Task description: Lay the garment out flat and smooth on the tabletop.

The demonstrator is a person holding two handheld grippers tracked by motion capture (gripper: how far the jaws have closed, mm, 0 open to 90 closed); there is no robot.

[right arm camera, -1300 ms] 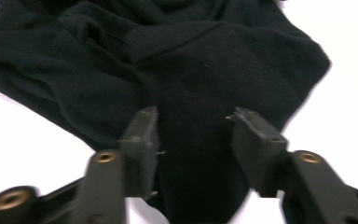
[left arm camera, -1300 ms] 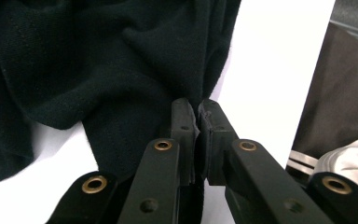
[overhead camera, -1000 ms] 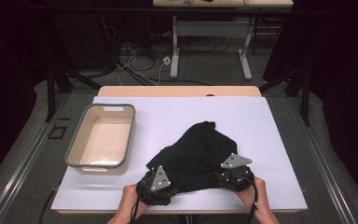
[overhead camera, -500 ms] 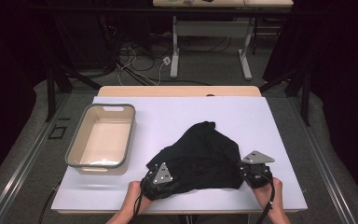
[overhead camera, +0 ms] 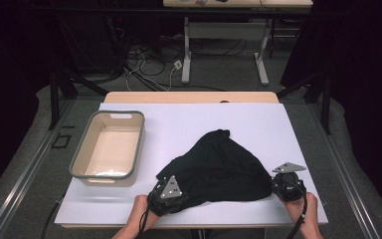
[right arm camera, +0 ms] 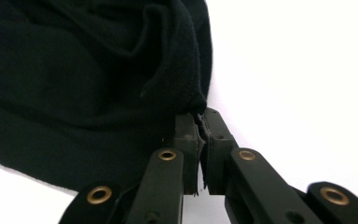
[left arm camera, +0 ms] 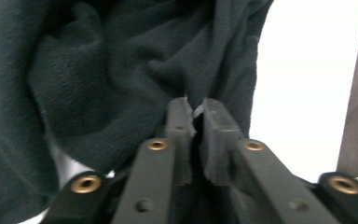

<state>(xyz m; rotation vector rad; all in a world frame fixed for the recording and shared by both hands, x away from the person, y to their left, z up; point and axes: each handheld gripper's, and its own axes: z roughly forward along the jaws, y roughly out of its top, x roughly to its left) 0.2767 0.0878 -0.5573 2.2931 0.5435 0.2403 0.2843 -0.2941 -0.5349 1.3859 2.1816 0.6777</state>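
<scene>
A black cloth [overhead camera: 219, 167] lies crumpled on the white table top [overhead camera: 258, 124], near its front edge. My left gripper [overhead camera: 175, 193] sits at the cloth's front left corner. Its jaws have just been closing and now pinch a fold of the cloth [left arm camera: 98, 70] between the pads, as the left gripper [left arm camera: 195, 109] view shows. My right gripper [overhead camera: 274, 184] is at the cloth's front right corner. In its own view the right gripper [right arm camera: 199, 119] is shut on the hem of the cloth [right arm camera: 74, 93]. The cloth stretches between the two grippers.
A grey-rimmed beige tub [overhead camera: 82, 149] stands on the left of the table, beside the cloth. The table's front edge runs just under both hands. Behind the table are cables and desk legs [overhead camera: 186, 55] on the floor.
The right hand has moved to the right with the cloth's corner, drawing the cloth out wider along the front edge. The left hand has stayed in place.
</scene>
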